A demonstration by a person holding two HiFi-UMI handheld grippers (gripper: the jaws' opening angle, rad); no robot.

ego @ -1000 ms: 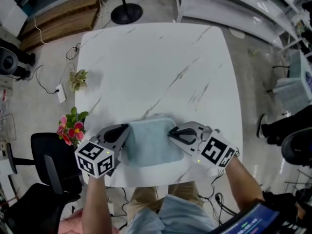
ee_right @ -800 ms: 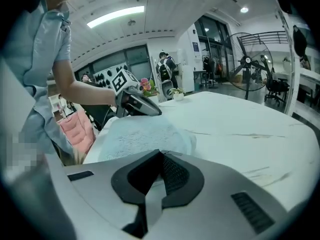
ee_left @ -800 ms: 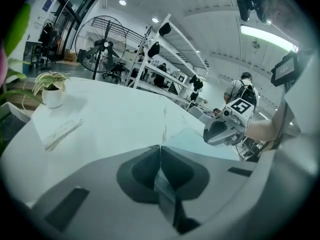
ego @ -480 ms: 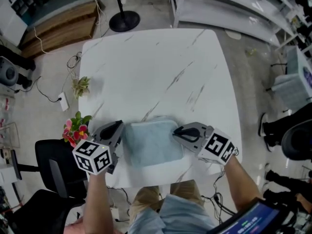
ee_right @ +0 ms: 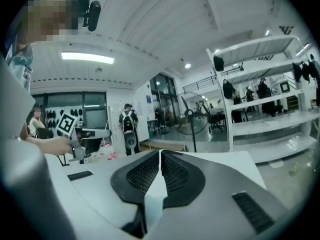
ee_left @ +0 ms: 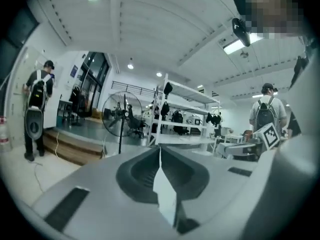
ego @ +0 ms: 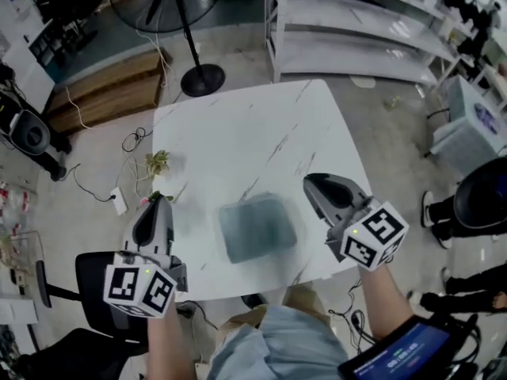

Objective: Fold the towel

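Folded blue towel [ego: 257, 228] flat at lower centre of white marble counter [ego: 238, 133] — left tongs [ego: 157, 204] and right tongs [ego: 310, 184] either side, both pinched closed, empty — clear of cloth.

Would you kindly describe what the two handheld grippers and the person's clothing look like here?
The left gripper and the right gripper both have smooth grey shells that taper to dark, ribbed jaw pads. The left cube and the right cube at their rear ends are white with black square markers. The person wears a light blue shirt, and no sleeves cover the forearms.
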